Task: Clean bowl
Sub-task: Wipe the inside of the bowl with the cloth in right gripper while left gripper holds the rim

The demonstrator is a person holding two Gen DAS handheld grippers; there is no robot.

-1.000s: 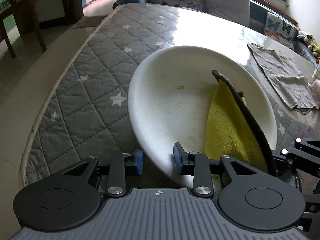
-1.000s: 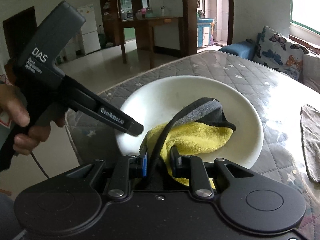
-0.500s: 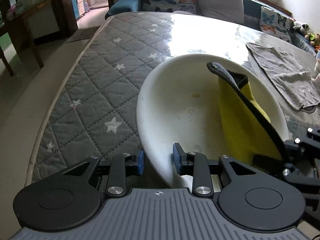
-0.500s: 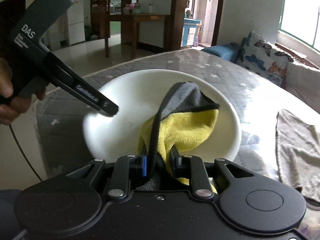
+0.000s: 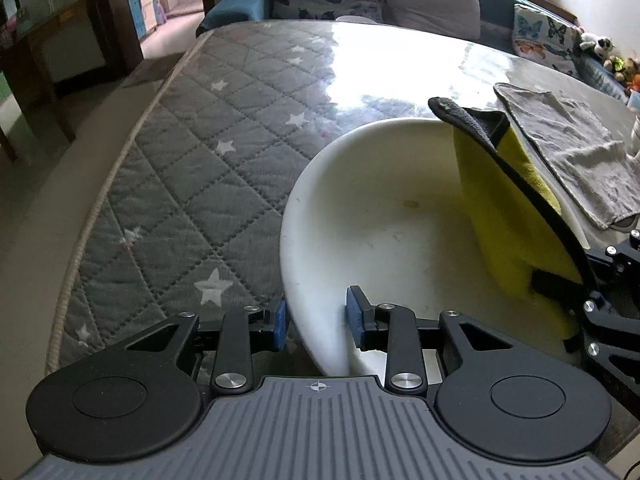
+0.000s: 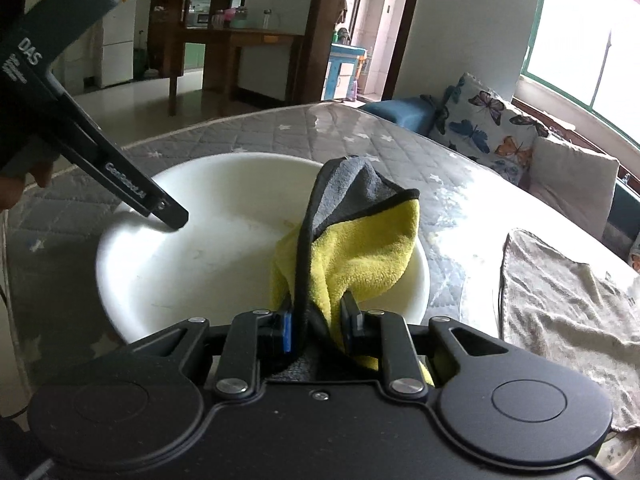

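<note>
We've got the left hand-held gripper (image 5: 316,318) straddling the near rim of the white bowl (image 5: 384,216), one blue pad outside, one inside, the rim wedged between them. The bowl sits on the quilted, star-patterned worktop (image 5: 208,184), tipped up on its side in the left view. Our right hand-held gripper (image 6: 318,330) is clamped on the yellow-and-grey cloth (image 6: 360,248), which stands up inside the bowl against its right side. A small brownish spot (image 5: 411,203) shows on the bowl's inner wall. A grey towel (image 6: 568,312) lies just beside the bowl.
</note>
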